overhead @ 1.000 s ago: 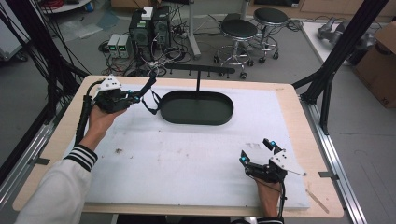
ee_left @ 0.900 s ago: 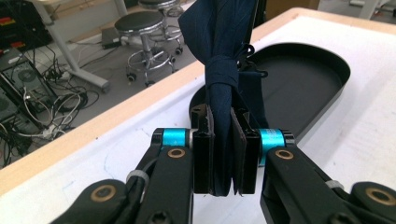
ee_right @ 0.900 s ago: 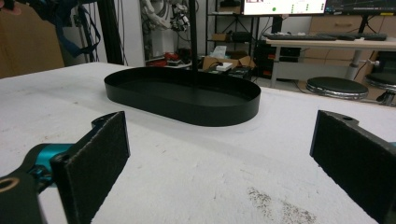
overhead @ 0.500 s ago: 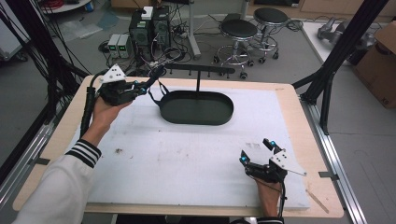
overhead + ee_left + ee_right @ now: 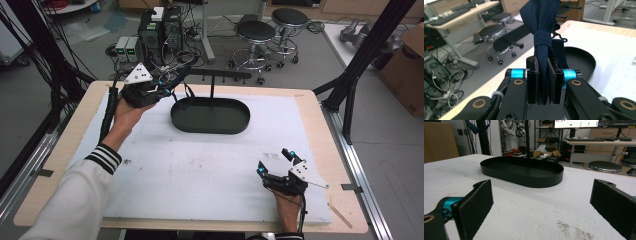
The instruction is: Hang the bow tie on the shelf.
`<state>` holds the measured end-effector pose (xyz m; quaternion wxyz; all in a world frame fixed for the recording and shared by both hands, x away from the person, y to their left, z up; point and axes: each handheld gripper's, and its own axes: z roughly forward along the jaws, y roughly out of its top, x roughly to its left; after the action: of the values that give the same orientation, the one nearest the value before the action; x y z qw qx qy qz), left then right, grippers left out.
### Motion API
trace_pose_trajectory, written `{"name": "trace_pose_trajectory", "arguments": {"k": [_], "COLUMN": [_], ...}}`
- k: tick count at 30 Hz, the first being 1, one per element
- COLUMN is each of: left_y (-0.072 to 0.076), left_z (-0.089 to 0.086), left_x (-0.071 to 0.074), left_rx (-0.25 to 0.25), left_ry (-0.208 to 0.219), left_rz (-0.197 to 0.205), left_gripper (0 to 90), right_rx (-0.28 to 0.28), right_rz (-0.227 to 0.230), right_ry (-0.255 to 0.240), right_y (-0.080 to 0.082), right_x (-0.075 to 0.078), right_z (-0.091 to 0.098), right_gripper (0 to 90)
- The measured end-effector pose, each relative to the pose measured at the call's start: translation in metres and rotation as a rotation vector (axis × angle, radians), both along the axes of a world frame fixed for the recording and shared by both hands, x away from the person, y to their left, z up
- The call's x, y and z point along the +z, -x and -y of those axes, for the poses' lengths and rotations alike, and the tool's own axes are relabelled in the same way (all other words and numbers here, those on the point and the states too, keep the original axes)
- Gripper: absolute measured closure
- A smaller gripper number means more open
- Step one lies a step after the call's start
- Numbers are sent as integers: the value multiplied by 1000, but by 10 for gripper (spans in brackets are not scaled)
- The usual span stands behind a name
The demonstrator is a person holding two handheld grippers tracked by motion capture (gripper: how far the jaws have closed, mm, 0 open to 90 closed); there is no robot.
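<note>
Left gripper (image 5: 172, 80): it is hovering above the far-left corner of the table, just left of the tray. A hand (image 5: 127, 111) with a striped cuff is gripping it from below, and the grey plate on its top is showing. In the left gripper view its jaws are pressing nearly together on a dark navy cloth.

Cloth (image 5: 544, 30): it is hanging between the pads as a gathered, twisted strip, rising upward out of the frame. A thin black hook (image 5: 558, 37) is showing against it. What the cloth is hanging from I cannot tell. In the high view the cloth is too small to make out.

Right gripper (image 5: 274, 163): it is resting low at the near-right part of the mat, well apart from the tray. Its jaws are standing wide apart with nothing between them, as the right gripper view is showing.

Tray (image 5: 210, 125): a black oval tray is sitting on the far middle of the mat, looking empty. A black post (image 5: 212, 87) with a crossbar is standing at its far edge.

Mat (image 5: 200, 175): a white, scuffed sheet is covering most of the wooden table (image 5: 320, 130).

Room: stools (image 5: 256, 31) and cabled electronics are standing on the floor beyond the table.
</note>
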<state>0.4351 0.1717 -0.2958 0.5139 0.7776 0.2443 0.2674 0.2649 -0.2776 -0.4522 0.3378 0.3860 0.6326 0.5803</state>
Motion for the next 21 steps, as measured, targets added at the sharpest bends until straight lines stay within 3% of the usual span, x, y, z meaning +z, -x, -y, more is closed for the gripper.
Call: {"name": "trace_pose_trajectory", "arguments": {"k": [8, 11, 16, 21], "left_y": [-12, -14, -17, -24], "left_z": [13, 14, 16, 14], "left_x": [7, 9, 9, 10], "left_rx": [21, 27, 30, 64], "left_ry": [-7, 11, -3, -2], "left_rz": [17, 16, 14, 10], "left_gripper": [805, 805, 805, 805], "right_rx": [1, 3, 4, 5], "right_rz": [-3, -4, -2, -2], "right_ry": [-4, -8, -10, -7], "right_y": [0, 0, 0, 0], "right_x": [0, 0, 0, 0], "right_z": [0, 0, 1, 1], "right_gripper": [36, 36, 36, 36]}}
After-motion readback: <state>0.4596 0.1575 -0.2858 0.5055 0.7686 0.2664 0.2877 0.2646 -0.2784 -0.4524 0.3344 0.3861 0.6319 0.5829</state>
